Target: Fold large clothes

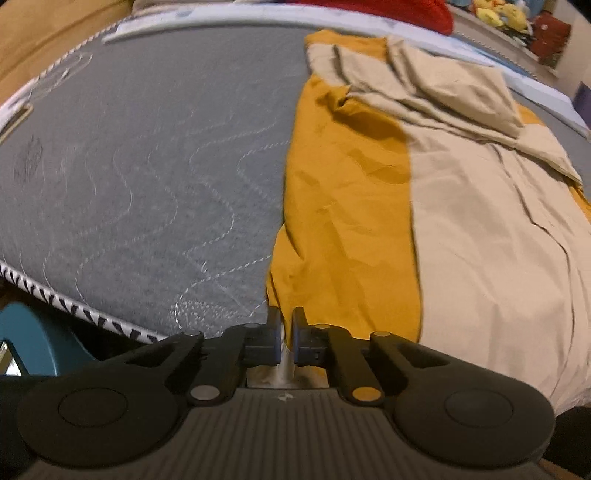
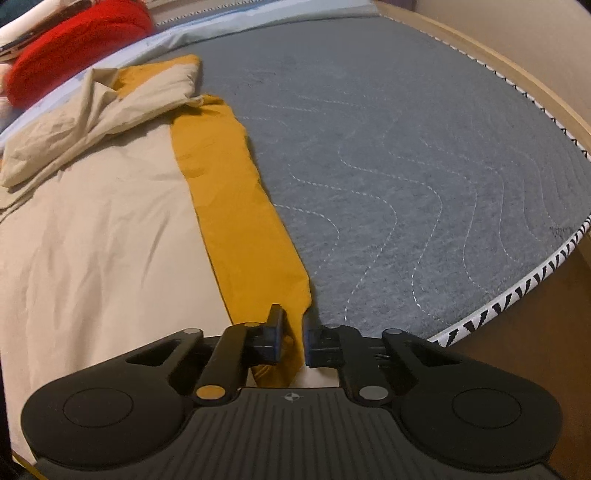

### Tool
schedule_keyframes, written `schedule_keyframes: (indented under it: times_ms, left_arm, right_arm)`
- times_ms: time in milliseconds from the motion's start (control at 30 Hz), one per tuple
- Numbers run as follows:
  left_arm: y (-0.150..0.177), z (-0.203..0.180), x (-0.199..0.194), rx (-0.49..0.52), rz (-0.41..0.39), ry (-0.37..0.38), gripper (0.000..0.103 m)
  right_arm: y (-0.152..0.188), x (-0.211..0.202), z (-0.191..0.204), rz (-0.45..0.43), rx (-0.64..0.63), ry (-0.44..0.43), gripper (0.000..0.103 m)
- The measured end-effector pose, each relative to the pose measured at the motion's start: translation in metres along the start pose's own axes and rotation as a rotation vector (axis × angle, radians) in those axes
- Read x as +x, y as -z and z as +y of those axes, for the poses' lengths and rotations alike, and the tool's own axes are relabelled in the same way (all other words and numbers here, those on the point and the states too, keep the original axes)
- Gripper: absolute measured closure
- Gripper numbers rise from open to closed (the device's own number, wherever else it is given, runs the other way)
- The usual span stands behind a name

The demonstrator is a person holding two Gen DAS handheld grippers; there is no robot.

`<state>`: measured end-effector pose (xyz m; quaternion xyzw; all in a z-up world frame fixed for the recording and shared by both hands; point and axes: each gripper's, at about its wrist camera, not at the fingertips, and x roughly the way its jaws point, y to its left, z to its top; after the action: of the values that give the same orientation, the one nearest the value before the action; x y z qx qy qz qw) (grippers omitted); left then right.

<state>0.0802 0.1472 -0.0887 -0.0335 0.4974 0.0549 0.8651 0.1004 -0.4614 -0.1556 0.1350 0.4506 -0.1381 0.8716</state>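
Observation:
A large garment, mustard yellow with a wide beige panel, lies spread on a grey quilted mattress. Its beige sleeves are bunched at the far end. In the left wrist view my left gripper is shut at the garment's near left edge, with a strip of pale cloth pinched between the pads. In the right wrist view the same garment runs away from me. My right gripper is shut on its near mustard corner, and the cloth folds down between the fingers. The mattress stretches bare to the right.
A red cushion and a pale blue sheet lie past the garment's far end. Yellow plush toys sit on a ledge beyond. A teal object stands below the mattress's near left edge. A wooden bed frame borders the right.

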Motion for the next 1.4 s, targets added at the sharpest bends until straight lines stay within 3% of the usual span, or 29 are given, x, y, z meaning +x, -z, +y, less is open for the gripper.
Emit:
schedule_keyframes:
  times_ms: [167, 500, 800, 933, 1033, 1133, 1300, 1367, 1400]
  left_arm:
    - [-0.004, -0.007, -0.029, 0.007, -0.075, 0.040, 0.099]
    - [-0.037, 0.000, -0.120, 0.033, -0.227, 0.178, 0.101]
    - [-0.041, 0.056, -0.215, 0.002, -0.267, 0.363, 0.101]
    - [-0.035, 0.083, -0.232, -0.063, -0.240, 0.406, 0.101]
    - [-0.042, 0.095, -0.220, -0.109, -0.193, 0.418, 0.101]
    - [-0.070, 0.090, -0.180, -0.115, -0.153, 0.409, 0.101]
    - [-0.150, 0.090, -0.063, -0.204, -0.058, 0.361, 0.101]
    - [-0.175, 0.100, -0.011, -0.290, 0.004, 0.373, 0.094]
    - [-0.182, 0.105, 0.011, -0.336, 0.035, 0.367, 0.090]
  right_arm:
    - [-0.004, -0.026, 0.007, -0.062, -0.031, -0.048, 0.099]
    - [-0.037, -0.125, -0.017, -0.213, 0.034, -0.321, 0.102]
    - [-0.025, -0.215, -0.060, -0.270, 0.130, -0.483, 0.102]
    - [-0.009, -0.238, -0.086, -0.269, 0.187, -0.512, 0.102]
    - [-0.014, -0.226, -0.095, -0.239, 0.235, -0.515, 0.102]
    - [-0.038, -0.188, -0.088, -0.194, 0.254, -0.482, 0.102]
    - [-0.116, -0.097, -0.058, -0.106, 0.317, -0.465, 0.102]
    - [-0.146, -0.056, -0.051, -0.068, 0.353, -0.438, 0.100]
    - [-0.156, -0.039, -0.051, -0.051, 0.395, -0.427, 0.094]
